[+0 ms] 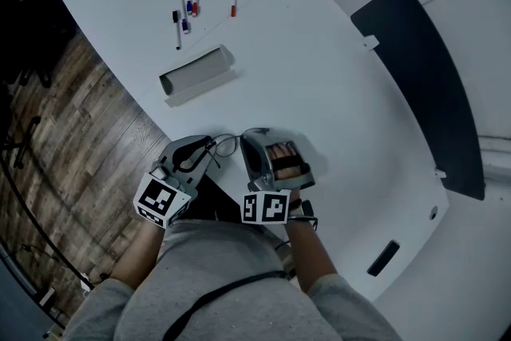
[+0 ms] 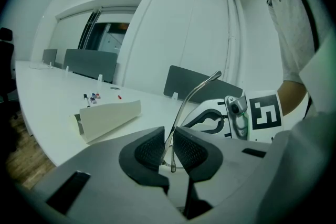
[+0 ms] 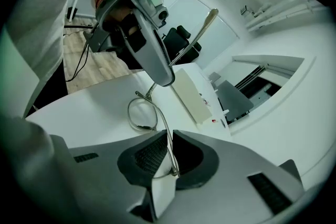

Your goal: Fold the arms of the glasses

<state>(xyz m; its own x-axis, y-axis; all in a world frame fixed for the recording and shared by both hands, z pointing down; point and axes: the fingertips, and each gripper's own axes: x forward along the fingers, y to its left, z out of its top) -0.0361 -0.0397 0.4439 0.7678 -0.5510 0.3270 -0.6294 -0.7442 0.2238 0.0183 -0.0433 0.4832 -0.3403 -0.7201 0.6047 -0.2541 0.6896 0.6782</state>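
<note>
Glasses (image 1: 227,142) sit at the table's (image 1: 335,92) near edge in the head view, between left gripper (image 1: 211,146) and right gripper (image 1: 249,138). In the left gripper view, the jaws, nearly together, pinch the wire frame while one arm (image 2: 194,91) rises free. In the right gripper view, the jaws likewise pinch thin wire. Judgement: hold the left steady and swing gently about the hinge.

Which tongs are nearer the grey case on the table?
Left. The left tongs sit directly before the case; the right tongs are beside them, farther off.
</note>
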